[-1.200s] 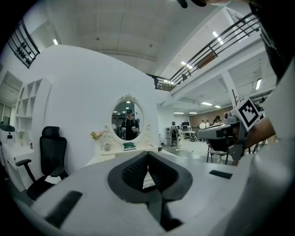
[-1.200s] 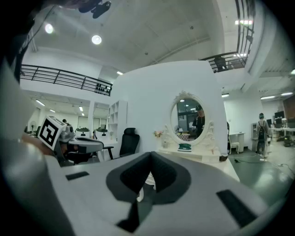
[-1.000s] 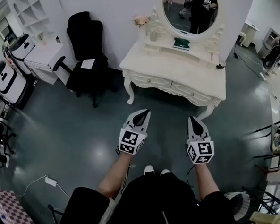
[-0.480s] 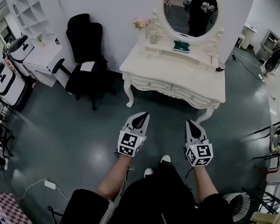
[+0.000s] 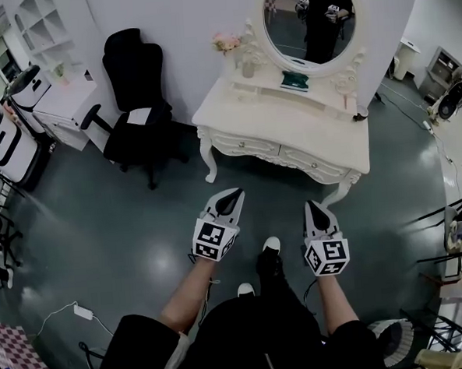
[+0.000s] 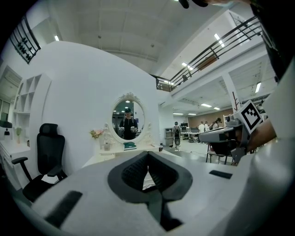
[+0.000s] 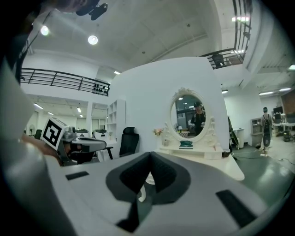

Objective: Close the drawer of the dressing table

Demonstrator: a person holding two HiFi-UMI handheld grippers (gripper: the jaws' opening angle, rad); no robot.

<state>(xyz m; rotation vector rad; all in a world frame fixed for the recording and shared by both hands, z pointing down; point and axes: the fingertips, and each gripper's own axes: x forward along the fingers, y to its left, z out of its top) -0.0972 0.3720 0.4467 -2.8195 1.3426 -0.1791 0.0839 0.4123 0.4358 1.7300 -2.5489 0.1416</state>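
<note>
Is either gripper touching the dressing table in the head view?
No, the left gripper and right gripper are over the floor, short of the table.

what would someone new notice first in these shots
The white dressing table with its oval mirror fills the top of the head view, straight ahead of the person. Nearer, over the dark floor, the left gripper and the right gripper point toward it, both shut and empty. A black office chair stands just left of the table.
</note>
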